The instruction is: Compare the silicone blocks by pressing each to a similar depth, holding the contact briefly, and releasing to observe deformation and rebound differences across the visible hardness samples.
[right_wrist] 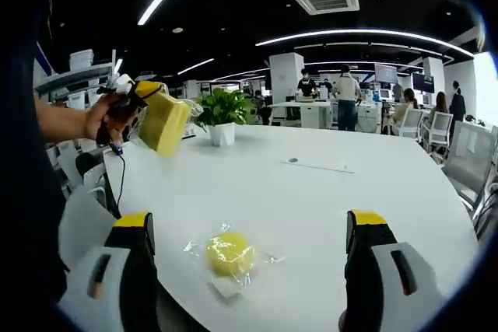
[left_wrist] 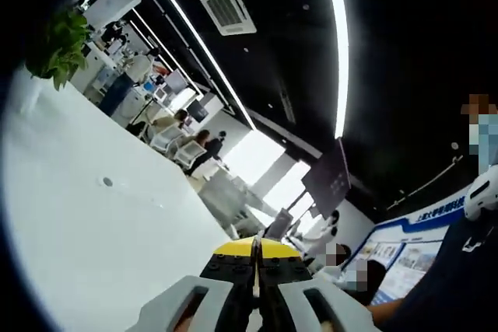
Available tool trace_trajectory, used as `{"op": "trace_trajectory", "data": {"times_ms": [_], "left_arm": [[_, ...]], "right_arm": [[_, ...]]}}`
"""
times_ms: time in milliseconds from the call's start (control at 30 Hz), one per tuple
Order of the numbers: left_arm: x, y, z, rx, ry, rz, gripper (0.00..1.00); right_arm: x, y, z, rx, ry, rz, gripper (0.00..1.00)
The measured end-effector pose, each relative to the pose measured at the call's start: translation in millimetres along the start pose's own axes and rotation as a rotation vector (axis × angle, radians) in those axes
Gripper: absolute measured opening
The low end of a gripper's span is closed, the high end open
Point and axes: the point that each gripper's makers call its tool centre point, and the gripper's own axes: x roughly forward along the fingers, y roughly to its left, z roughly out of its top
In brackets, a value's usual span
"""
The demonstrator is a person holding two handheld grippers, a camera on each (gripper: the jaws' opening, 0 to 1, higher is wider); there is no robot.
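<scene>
Right gripper view showed the right gripper (right_wrist: pixel 249 258) spread wide just short of 1 bagged yellow silicone block (right_wrist: pixel 229 253) between its jaws, likely lined up for pressing, while the left gripper (right_wrist: pixel 165 120), pressed together, idled aloft.

Long ceiling light strips (right_wrist: pixel 366 35) glow against a dark ceiling, and a window (left_wrist: pixel 253 157) blows out white. The white tabletop (right_wrist: pixel 327 200) is evenly bright with soft shadows. Fisheye bending curves the edges; distant desks look soft.

Yellow silicone block (right_wrist: pixel 229 253) in clear bag on table.
</scene>
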Motion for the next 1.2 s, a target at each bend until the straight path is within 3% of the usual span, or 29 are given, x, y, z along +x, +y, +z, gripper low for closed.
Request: {"op": "trace_trajectory", "data": {"times_ms": [233, 500, 1200], "left_arm": [[-6, 23.7, -21.8, -0.032, 0.026, 0.056, 0.00], [-11, 51.1, -37.6, -0.126, 0.006, 0.094, 0.00], [-15, 104.9, -84.9, -0.298, 0.037, 0.177, 0.00]], "right_arm": [[-8, -10, -13.4, 0.004, 0.024, -0.031, 0.96], [-12, -13, -30.0, 0.018, 0.051, -0.054, 0.96], [-20, -19, -45.5, 0.057, 0.075, -0.088, 0.96]]}}
